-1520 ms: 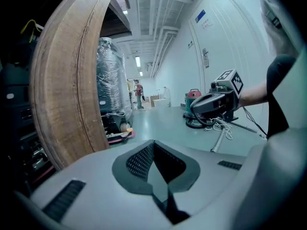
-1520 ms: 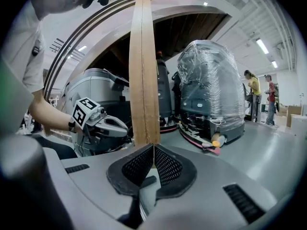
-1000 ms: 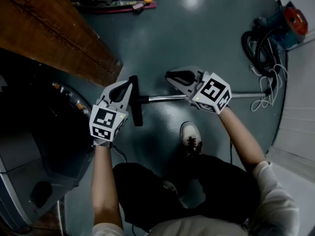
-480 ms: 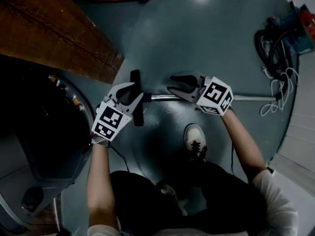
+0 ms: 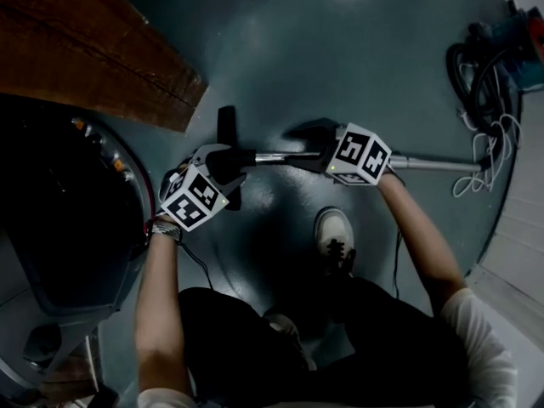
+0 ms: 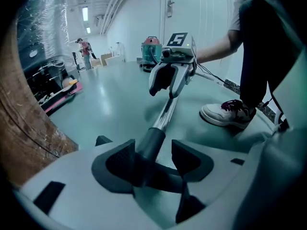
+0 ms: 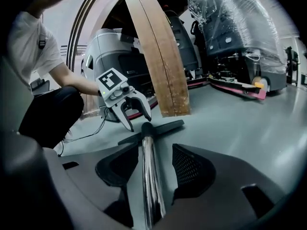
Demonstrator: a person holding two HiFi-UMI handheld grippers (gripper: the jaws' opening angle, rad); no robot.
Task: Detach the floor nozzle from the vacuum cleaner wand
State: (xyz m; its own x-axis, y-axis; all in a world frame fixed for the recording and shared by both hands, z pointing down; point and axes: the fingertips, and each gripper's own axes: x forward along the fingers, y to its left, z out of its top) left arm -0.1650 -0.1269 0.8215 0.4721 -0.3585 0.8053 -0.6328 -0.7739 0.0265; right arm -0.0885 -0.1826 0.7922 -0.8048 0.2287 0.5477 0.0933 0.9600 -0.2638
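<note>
The black floor nozzle (image 5: 227,128) lies on the floor, joined to the chrome wand (image 5: 425,163) that runs off to the right. My left gripper (image 5: 226,168) is down over the nozzle's black neck (image 6: 149,145); its jaws have just been opening and stand open with the neck between them, close to the left pad. My right gripper (image 5: 309,155) straddles the wand (image 7: 147,171) a short way right of the joint; its jaws have also just been opening and stand open round the tube. From the right gripper view the nozzle (image 7: 156,127) lies beyond, under the left gripper (image 7: 129,110).
A wooden board (image 5: 93,49) slants across the upper left, and a dark machine (image 5: 68,228) stands left of it. A vacuum body with coiled hose (image 5: 489,66) and a white cable (image 5: 480,172) sit at the right. The person's shoe (image 5: 336,236) is just below the wand.
Both grippers have come down from above the wand onto it and opened. The left now straddles the nozzle's neck, the right the chrome tube.
</note>
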